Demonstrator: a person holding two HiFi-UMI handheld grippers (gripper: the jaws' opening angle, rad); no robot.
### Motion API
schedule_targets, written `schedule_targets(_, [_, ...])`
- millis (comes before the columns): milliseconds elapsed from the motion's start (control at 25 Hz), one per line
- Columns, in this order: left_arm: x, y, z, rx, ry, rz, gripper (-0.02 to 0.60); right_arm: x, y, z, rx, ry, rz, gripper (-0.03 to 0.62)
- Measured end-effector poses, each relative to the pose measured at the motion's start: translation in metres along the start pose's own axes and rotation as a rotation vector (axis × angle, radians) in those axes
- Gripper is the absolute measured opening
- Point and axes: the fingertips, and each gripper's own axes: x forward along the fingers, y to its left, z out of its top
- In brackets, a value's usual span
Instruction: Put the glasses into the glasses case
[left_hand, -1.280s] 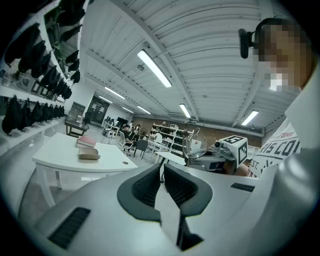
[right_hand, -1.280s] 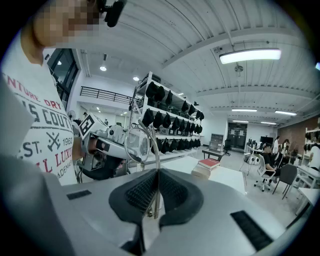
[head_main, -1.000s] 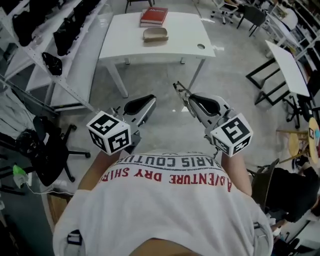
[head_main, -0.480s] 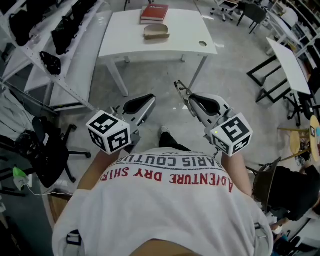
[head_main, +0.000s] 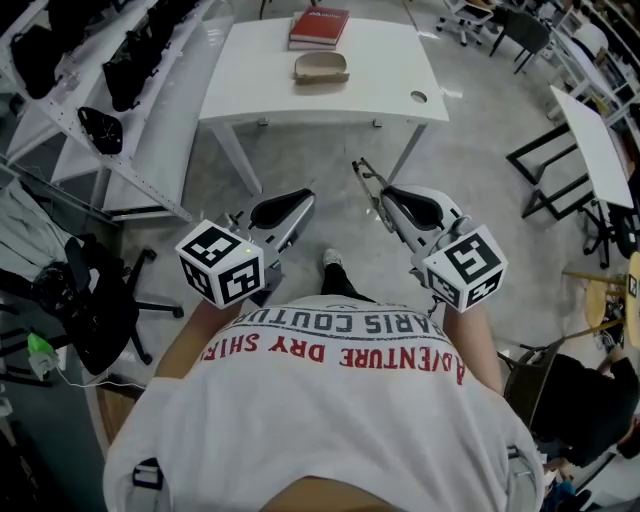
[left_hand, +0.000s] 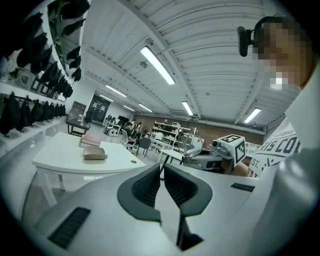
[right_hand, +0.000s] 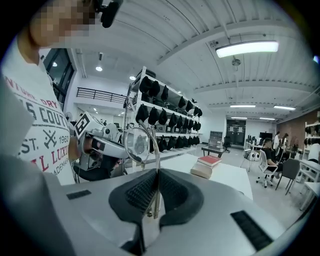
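A white table (head_main: 250, 80) is seen ahead of a person in a white T-shirt (head_main: 330, 400). 2 things are laid on the far part of the table: a tan glasses case (head_main: 321, 67) and a red book (head_main: 319, 25). The case is placed just beside the book, on the side nearer the person. From the look of it, the case is closed.

2 grippers are held out in the air in front of the person, well apart from the table.

The glasses (head_main: 365, 180) are pinched by the right gripper (head_main: 388, 195). In the right gripper view, a thin metal part of the glasses (right_hand: 136, 142) is seen squeezed between the 2 dark pads of the right gripper (right_hand: 156, 172). A round lens is seen above the jaws, a bit to the left. The glasses are held up in the air, far from the case (right_hand: 202, 171).

The jaws of the left gripper (head_main: 300, 198) are pressed together. In the left gripper view, nothing is seen between the pads of the left gripper (left_hand: 161, 167). The case (left_hand: 95, 153) and the book (left_hand: 91, 141) are seen far off on the table (left_hand: 60, 160).

Shelves with dark bags (head_main: 60, 60) are seen at the left, and a black chair (head_main: 95, 300) is parked on the floor there.
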Motion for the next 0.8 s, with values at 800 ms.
schedule_targets(800, [0.142, 0.130, 0.048, -0.063, 0.093, 0.105, 0.046, 0.123, -0.163, -0.012, 0.049, 0.059, 0.140, 0.032])
